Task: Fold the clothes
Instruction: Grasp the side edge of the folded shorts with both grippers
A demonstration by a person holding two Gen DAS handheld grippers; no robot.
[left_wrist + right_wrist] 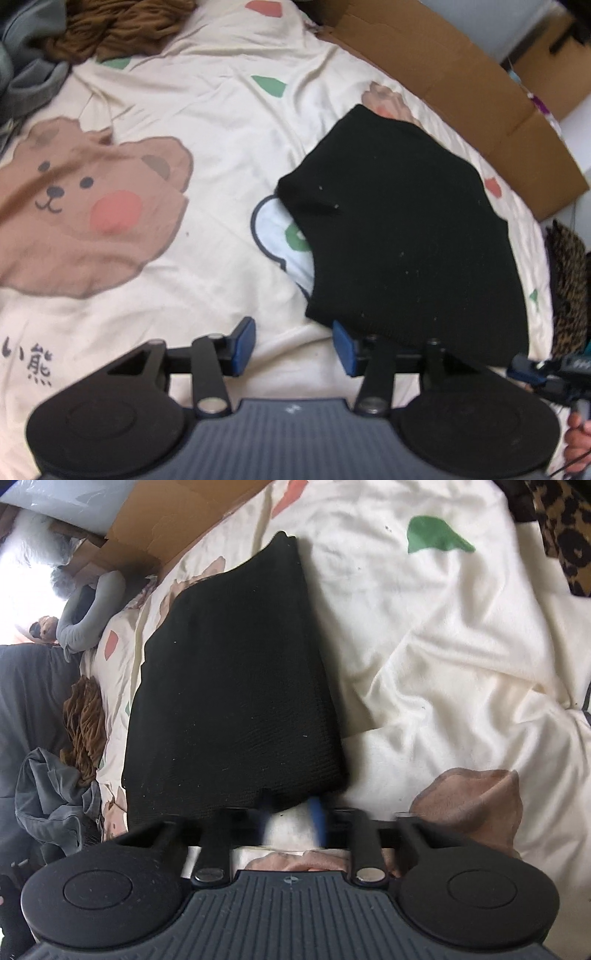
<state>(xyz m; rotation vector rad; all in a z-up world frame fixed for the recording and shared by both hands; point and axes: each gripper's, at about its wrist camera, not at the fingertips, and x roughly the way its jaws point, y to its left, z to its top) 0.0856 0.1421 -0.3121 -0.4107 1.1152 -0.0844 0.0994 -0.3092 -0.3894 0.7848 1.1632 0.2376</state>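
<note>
A folded black knit garment [406, 229] lies flat on a cream bed sheet [221, 110] printed with bears. My left gripper [293, 343] is open over bare sheet at the garment's near left corner. Its right finger [341, 343] touches the garment's near edge and nothing lies between the pads. In the right wrist view the same black garment [236, 672] stretches away from my right gripper [290, 816]. Its blurred blue pads stand apart at the garment's near edge, with white sheet showing between them.
A brown knit garment [122, 26] and grey clothes [29, 44] lie heaped at the far left of the bed. Flattened cardboard [461, 74] runs along the far right edge. Leopard-print fabric [569, 288] lies to the right. A hand [578, 439] shows at the lower right.
</note>
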